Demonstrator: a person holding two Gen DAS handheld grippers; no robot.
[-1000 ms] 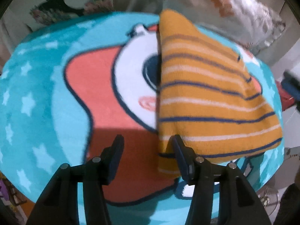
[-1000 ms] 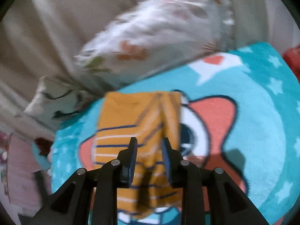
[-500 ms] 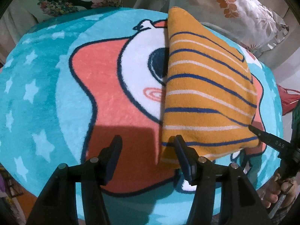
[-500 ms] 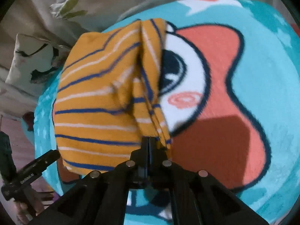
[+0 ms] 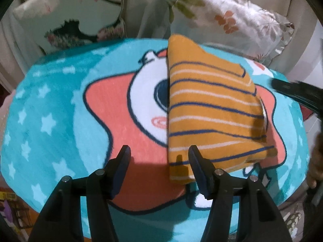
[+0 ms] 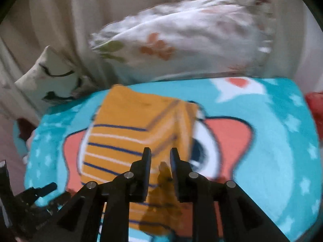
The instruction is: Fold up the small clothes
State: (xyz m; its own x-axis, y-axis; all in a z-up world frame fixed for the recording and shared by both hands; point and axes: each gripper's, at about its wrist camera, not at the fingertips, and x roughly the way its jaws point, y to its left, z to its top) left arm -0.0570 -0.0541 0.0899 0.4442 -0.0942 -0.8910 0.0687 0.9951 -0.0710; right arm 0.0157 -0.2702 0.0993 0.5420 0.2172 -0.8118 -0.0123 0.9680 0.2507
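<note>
Lying folded on the teal mat point(image 5: 60, 104), the striped garment point(image 5: 210, 111) looks nearly done; maybe one tidy-up remains. Left claw point(image 5: 158, 161) stands wide and empty over its near edge. Right claw point(image 6: 160, 157), narrow, is opening, gripping nothing.

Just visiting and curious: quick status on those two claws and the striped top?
Left gripper open, empty. Right gripper opening, nothing gripped. Striped garment lies folded on the blue blanket. Nothing in the way.
</note>
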